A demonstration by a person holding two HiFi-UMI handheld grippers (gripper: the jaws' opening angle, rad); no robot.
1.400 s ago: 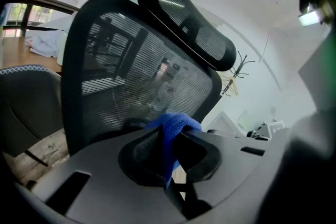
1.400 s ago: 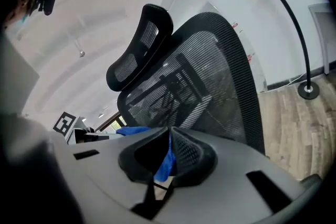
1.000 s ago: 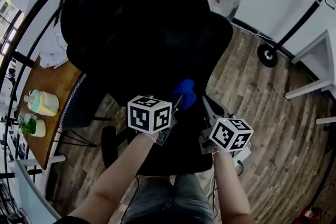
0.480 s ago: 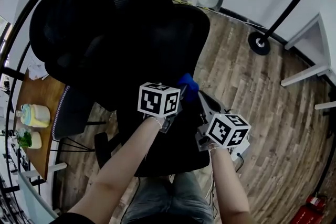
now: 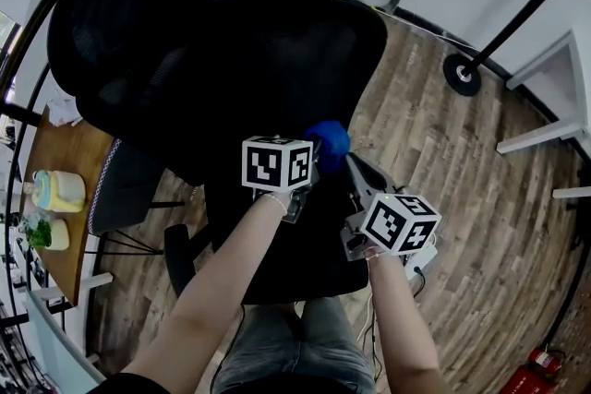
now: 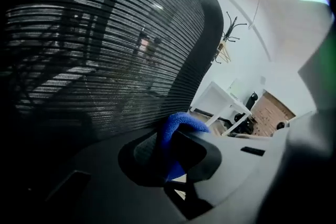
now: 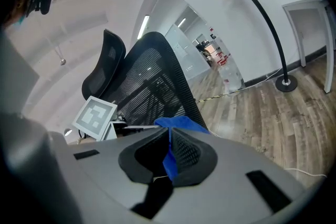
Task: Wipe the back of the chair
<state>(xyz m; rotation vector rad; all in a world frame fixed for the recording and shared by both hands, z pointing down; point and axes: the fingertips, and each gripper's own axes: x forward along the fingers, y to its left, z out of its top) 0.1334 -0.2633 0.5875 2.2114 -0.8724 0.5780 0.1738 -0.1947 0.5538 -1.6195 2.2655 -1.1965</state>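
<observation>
My left gripper and right gripper both clamp the blue cloth at the chair back's lower right edge. Open wooden floor lies to the right. Hardly shifted since before.

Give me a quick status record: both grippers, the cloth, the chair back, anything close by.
left gripper: shut on blue cloth
right gripper: shut on the same blue cloth
blue cloth: bunched between both grippers, at the lower side edge of the chair back; contact looks likely but is not certain
chair back: black mesh, fills most of the left gripper view
nearby: coat stand base on the wood floor, apart from the chair
</observation>
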